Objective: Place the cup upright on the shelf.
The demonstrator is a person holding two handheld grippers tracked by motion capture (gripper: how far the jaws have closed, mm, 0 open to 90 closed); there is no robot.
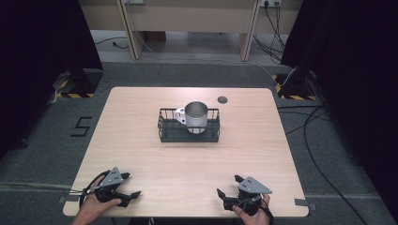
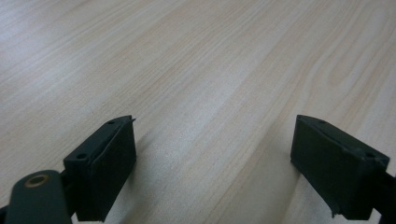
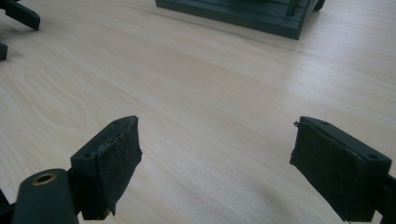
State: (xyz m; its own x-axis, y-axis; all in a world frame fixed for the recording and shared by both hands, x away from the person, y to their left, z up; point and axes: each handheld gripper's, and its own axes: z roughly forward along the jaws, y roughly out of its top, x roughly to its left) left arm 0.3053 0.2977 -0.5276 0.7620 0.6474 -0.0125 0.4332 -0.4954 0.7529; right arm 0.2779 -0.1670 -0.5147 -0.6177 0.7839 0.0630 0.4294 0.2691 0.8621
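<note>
A shiny metal mug (image 1: 195, 117) stands upright in a black wire basket (image 1: 165, 126) at the middle of the light wooden table (image 1: 141, 150), its handle turned left. Near the front left edge, a hand holds my left gripper (image 1: 132, 184), which is open and empty with its jaws pointing right. In the left gripper view, the left gripper (image 2: 215, 126) has bare wood between its wide-spread jaws. My right gripper (image 1: 228, 184) sits near the front right edge, also open and empty, jaws pointing left and forward. In the right gripper view, the right gripper (image 3: 215, 123) faces the basket's base (image 3: 243, 11).
A small dark round disc (image 1: 222, 99) lies on the table behind the basket. The left gripper's jaw tip (image 3: 18, 14) appears at the top left of the right gripper view. Cables (image 1: 319, 154) run over the grey floor at the right, and black curtains hang on both sides.
</note>
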